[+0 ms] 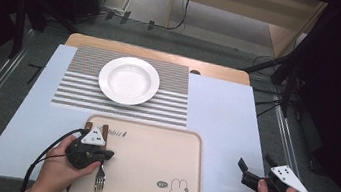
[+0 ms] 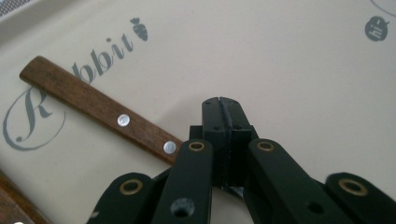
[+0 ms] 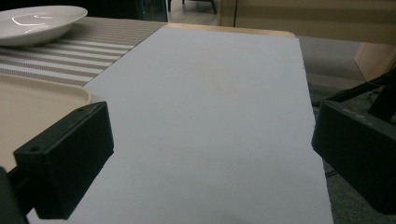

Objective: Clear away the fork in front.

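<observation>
The counter is seen from above and behind the person in the high view, looking forward and down. The beige tray is viewed very closely along the left tool. From the right tool, the counter is viewed low; tray corner and plate are shared.

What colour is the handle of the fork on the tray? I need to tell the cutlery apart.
Brown wood with silver rivets; the handle shows best in the left gripper view.

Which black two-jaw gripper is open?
The right gripper: jaws wide apart beside the cream tray; the left gripper, above the tray, is shut.
</observation>
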